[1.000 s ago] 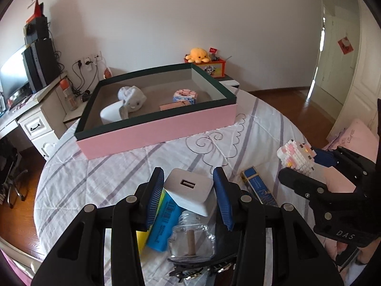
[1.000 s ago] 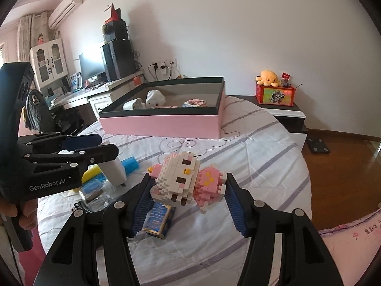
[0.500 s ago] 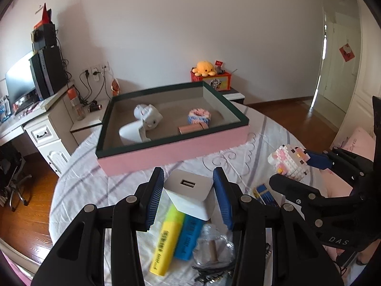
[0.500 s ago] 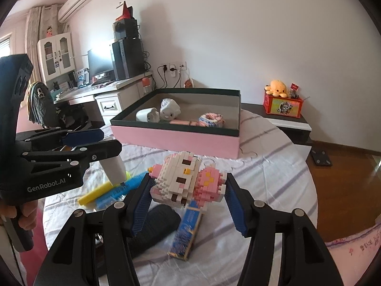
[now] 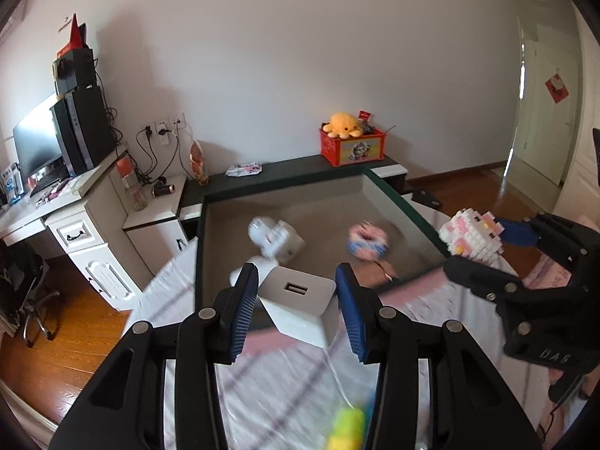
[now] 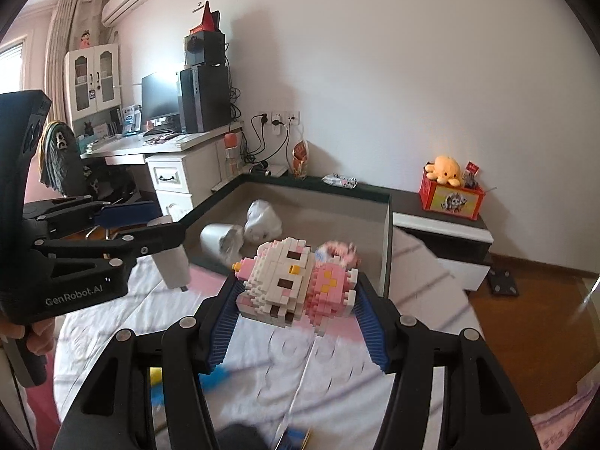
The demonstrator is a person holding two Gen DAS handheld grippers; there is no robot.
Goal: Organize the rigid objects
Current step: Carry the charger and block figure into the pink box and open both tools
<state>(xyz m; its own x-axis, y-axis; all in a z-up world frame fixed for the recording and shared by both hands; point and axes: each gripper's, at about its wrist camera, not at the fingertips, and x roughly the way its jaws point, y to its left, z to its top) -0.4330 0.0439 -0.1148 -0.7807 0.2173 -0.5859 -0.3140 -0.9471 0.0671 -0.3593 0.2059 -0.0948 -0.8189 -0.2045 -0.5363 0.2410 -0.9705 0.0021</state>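
Note:
My left gripper point(image 5: 298, 292) is shut on a white USB charger block point(image 5: 300, 307) and holds it in the air at the near wall of the pink box point(image 5: 408, 292). My right gripper point(image 6: 296, 296) is shut on a white and pink brick-built cat figure point(image 6: 296, 281), also in the air by the box's near right corner; it shows in the left wrist view point(image 5: 472, 236) too. Inside the box lie a white toy point(image 5: 275, 240), a pink and blue ring-shaped thing point(image 5: 367, 242) and a small tan piece point(image 5: 375, 272).
The box stands on a round table with a striped white cloth point(image 6: 318, 367). Yellow and blue markers point(image 5: 348, 423) lie blurred near the front. A desk with drawers point(image 5: 86, 240) is at the left, a low dark cabinet with a red toy box point(image 5: 352, 146) behind.
Both grippers have risen and moved forward toward the box with their objects held. The markers, glass jar and blue pack on the cloth have dropped to the bottom edge or out of view.

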